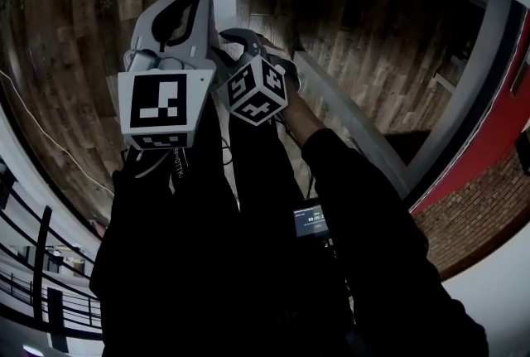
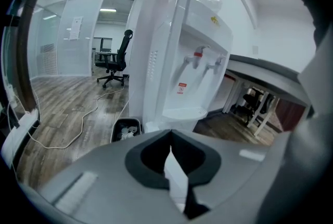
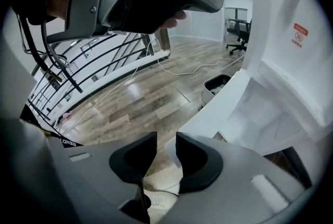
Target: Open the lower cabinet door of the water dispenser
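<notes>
The left gripper (image 2: 170, 133) points at the front of the water dispenser (image 2: 192, 46). Its fingers are closed tip to tip with nothing between them, and only a white sliver of the dispenser's base shows behind them. The right gripper (image 3: 166, 137) is low by the dispenser's foot, its fingers parted with a clear gap. The lower cabinet door (image 3: 218, 111) stands swung out from the dispenser. Its near corner passes behind one finger, and whether a pad touches it is hard to tell. A bin (image 2: 126, 130) sits just beside the dispenser's base. In the head view the dispenser is cut off at the top edge, and a dark sleeve (image 1: 373, 264) fills much of the foreground.
</notes>
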Demonstrator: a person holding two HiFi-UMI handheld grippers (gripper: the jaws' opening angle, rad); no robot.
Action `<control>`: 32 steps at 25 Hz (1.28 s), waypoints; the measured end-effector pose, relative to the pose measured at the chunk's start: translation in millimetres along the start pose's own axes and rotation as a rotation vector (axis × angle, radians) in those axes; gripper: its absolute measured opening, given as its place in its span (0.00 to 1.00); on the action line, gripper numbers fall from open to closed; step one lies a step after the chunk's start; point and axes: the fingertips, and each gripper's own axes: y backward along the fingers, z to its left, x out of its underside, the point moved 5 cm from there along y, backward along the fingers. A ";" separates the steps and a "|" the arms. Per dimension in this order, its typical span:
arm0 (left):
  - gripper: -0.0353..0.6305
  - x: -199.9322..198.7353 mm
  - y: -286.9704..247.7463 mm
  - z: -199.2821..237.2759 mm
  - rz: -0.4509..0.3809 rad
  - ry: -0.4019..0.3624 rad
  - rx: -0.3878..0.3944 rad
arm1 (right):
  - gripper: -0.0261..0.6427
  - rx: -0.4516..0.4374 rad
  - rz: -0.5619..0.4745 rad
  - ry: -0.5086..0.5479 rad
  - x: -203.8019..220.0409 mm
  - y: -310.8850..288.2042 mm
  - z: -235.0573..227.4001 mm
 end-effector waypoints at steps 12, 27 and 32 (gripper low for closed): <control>0.06 7.0 2.8 20.6 0.017 0.012 -0.027 | 0.19 -0.049 -0.013 0.048 -23.6 -14.3 11.4; 0.06 4.3 2.7 15.2 0.004 0.010 -0.029 | 0.13 -0.119 -0.041 -0.043 -30.2 -14.5 7.5; 0.06 5.1 6.3 22.6 0.010 -0.004 -0.032 | 0.07 -0.139 -0.071 -0.219 -30.9 -8.6 -9.3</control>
